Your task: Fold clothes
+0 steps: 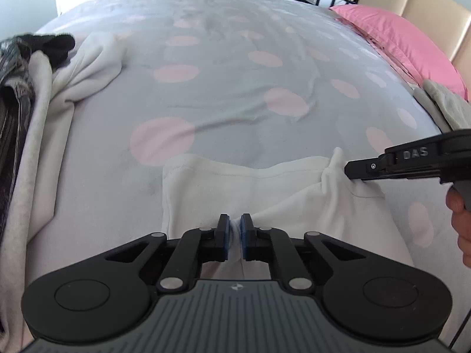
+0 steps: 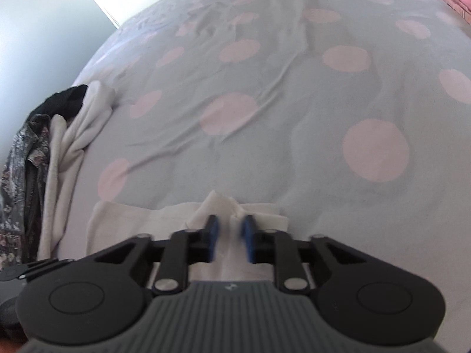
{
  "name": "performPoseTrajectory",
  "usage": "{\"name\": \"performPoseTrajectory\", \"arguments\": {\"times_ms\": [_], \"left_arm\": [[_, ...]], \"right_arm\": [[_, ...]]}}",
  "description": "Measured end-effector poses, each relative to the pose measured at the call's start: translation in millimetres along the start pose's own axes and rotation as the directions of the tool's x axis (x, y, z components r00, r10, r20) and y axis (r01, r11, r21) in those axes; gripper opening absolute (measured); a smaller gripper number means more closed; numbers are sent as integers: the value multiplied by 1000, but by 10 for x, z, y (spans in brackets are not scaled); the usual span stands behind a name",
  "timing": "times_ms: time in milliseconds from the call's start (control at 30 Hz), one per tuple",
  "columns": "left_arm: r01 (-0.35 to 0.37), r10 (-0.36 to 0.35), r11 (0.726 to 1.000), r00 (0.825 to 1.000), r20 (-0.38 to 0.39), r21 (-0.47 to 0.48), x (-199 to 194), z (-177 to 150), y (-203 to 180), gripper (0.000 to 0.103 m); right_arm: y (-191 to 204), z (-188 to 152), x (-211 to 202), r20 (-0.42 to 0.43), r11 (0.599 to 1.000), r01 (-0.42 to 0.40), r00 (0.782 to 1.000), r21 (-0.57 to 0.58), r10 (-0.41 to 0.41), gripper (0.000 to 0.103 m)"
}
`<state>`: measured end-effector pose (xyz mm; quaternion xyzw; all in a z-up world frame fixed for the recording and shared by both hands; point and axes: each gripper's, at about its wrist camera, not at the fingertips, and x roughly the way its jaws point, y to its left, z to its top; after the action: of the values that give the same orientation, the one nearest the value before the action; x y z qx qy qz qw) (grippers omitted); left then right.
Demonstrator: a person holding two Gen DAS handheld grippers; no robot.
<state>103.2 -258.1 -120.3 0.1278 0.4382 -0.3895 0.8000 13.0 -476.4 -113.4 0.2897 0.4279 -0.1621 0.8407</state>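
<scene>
A white garment (image 1: pixel 265 185) lies flat on the near part of the bed, its far edge folded straight. My left gripper (image 1: pixel 235 232) is shut on a pinch of its near edge. My right gripper (image 1: pixel 351 173) comes in from the right, held by a hand (image 1: pixel 459 220), and grips the garment's far right corner, which stands up in a small peak. In the right wrist view the white garment (image 2: pixel 123 217) bunches up between the blue pads of the right gripper (image 2: pixel 230 229), which stand a little apart around the cloth.
The bed has a grey sheet with pink dots (image 1: pixel 235 94). A pile of clothes sits at the left edge: a cream garment (image 1: pixel 88 67), a black item (image 1: pixel 56 44) and a dark patterned one (image 2: pixel 20 158). A pink pillow (image 1: pixel 406 38), a beige headboard (image 1: pixel 426 3) and a grey cloth (image 1: pixel 447 108) are at the right.
</scene>
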Motion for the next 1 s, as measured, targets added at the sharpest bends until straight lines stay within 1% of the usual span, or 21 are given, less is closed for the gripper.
{"name": "performPoseTrajectory", "arguments": {"times_ms": [33,100,167,200,267,300,333,367,400,433,467,500,533,667,733,833,933,1000], "left_arm": [[-3,3,1000,1000,19,3,-26,-3,4,4],[-14,15,1000,998,59,-24,-96,8,63,4],[-44,47,998,996,75,-49,-124,25,134,4],[-48,51,998,997,65,-52,-111,29,161,4],[-32,34,998,999,27,-47,-55,19,176,4],[-34,34,998,999,12,-45,-45,18,172,5],[-39,40,998,999,10,-45,-59,20,168,7],[-44,45,998,999,9,-45,-73,22,164,13],[-50,51,998,999,10,-48,-104,25,168,17],[-57,57,997,998,14,-54,-153,30,180,19],[-64,65,996,998,16,-55,-205,31,190,19],[-72,73,996,997,14,-51,-259,28,197,19],[-77,78,996,997,10,-46,-317,17,200,19],[-78,78,997,997,-8,-26,-574,-92,173,19],[-76,75,997,997,-14,-15,-711,-173,147,19],[-73,73,997,997,-28,-4,-901,-315,102,19],[-57,56,998,997,-46,-9,-1068,-501,61,15],[-66,66,998,996,-58,1,-1126,-640,24,15]], "right_arm": [[-4,0,13,7,1000,12,1000,-2,-12,4],[-59,10,-25,42,999,16,999,33,-17,4],[-102,28,-80,76,998,19,997,66,-24,4],[-107,39,-94,83,997,19,996,69,-25,4],[-86,41,-86,82,998,6,997,57,-11,4],[-63,34,-67,70,999,10,997,42,-13,4],[-41,27,-49,59,999,15,998,28,-17,8],[-26,15,-55,56,1000,28,998,15,-28,11],[-19,8,-82,59,999,37,998,2,-37,16],[-21,6,-125,68,999,44,997,-8,-44,30],[-30,-1,-178,76,999,49,996,-17,-47,35],[-40,-9,-232,83,998,52,995,-26,-50,35],[-59,-19,-281,71,998,46,997,-34,-43,35],[-138,-166,-448,4,999,3,1000,-37,-3,35],[-170,-299,-545,-24,999,-5,1000,-43,4,35],[-161,-523,-724,-41,997,-35,999,-66,33,35],[-152,-747,-904,-58,994,-66,996,-89,61,35],[-148,-896,-1022,-70,991,-87,994,-104,80,35]]}}
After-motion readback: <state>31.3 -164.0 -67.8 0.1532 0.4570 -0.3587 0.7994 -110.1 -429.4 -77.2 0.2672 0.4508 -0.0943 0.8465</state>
